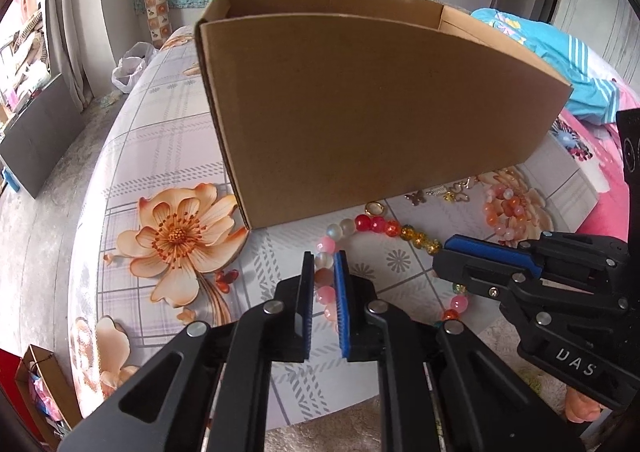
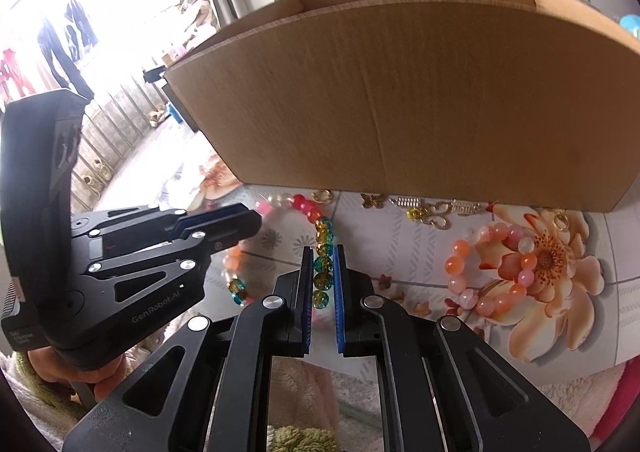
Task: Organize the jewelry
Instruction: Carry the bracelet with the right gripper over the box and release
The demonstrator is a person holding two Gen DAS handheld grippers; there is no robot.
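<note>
Left gripper [image 1: 324,264] pinches pink beads of necklace [image 1: 384,227]; right gripper [image 2: 323,258] pinches its amber-teal beads. 2 grips likely spread the strand for lifting into box [image 1: 360,111] just behind. Bracelet [image 2: 496,272] lies apart.

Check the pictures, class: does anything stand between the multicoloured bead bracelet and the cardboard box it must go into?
Only the cardboard box's own tall near wall: the multicoloured bead bracelet lies on the table before it and must be lifted over. Both grippers already straddle its beads.

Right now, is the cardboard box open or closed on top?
Open: the box has no lid or flaps over it, and its inner walls show past the rim. Contents cannot be seen.
</note>
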